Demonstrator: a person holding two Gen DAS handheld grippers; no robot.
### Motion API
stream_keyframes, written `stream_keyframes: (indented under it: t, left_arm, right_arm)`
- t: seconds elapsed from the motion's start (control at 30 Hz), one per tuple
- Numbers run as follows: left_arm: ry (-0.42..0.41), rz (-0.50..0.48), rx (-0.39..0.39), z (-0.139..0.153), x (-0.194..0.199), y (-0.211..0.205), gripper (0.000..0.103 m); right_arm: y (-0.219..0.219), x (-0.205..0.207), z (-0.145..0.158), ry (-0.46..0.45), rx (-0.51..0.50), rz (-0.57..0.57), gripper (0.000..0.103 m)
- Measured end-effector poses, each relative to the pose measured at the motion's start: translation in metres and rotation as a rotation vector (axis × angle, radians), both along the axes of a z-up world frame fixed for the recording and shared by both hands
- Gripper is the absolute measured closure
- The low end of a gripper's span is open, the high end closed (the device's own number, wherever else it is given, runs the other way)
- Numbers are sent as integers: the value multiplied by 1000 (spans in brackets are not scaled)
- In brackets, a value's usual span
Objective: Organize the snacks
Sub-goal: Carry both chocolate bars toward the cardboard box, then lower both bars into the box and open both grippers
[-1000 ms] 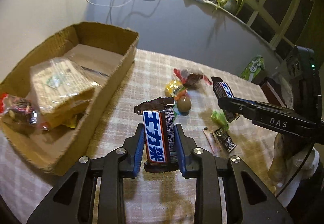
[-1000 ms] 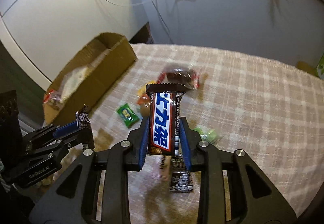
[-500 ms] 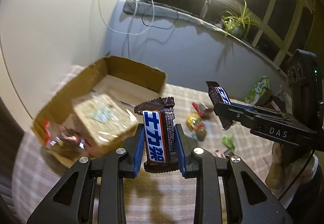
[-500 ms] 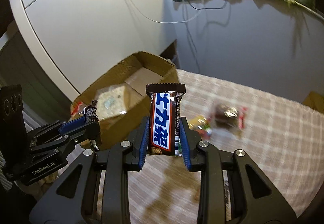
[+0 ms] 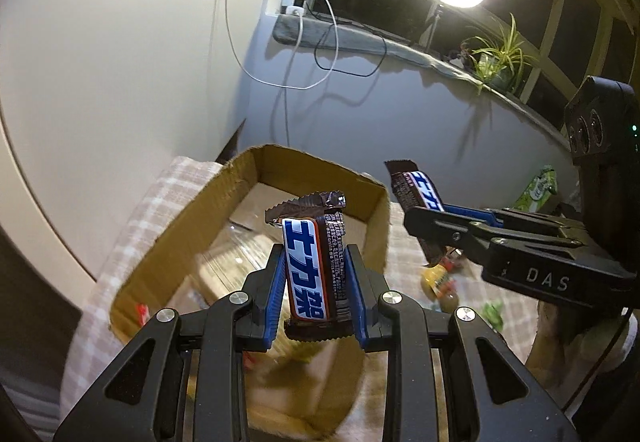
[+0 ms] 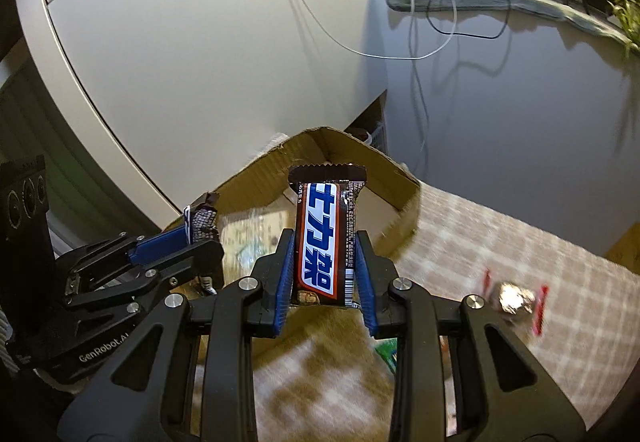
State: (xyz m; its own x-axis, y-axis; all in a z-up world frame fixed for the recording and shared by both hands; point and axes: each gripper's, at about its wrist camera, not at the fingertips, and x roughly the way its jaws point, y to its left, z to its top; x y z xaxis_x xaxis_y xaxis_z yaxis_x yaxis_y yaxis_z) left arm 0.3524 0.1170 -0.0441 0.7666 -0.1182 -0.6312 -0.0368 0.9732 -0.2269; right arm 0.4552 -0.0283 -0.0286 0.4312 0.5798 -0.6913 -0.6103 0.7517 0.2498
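Two brown bars (image 5: 310, 270) (image 6: 326, 242) stand upright before the cardboard box (image 5: 248, 178).

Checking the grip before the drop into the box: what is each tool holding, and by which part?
Each holds a chocolate bar upright, pinched by its long sides at the lower half: left tool on one bar, right tool on another bar.

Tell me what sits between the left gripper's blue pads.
A chocolate bar in a brown wrapper stands upright between the left gripper's pads, clamped on both sides, in front of the cardboard box. The left wrist view shows it.
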Motion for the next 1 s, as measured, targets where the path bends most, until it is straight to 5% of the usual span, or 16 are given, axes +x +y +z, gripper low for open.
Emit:
stream_keyframes:
  t: [0.9,0.97,1.0]
  left_arm:
    - [16,48,14,-9,28,28,75]
    - [13,50,17,-8,27,29,70]
    - [10,51,19,-7,27,29,62]
  right_arm:
    - [43,43,-30,19,-68,-1,72]
    - [43,43,-28,11,-72,-6,63]
    - [43,43,-27,-1,-73,-14,47]
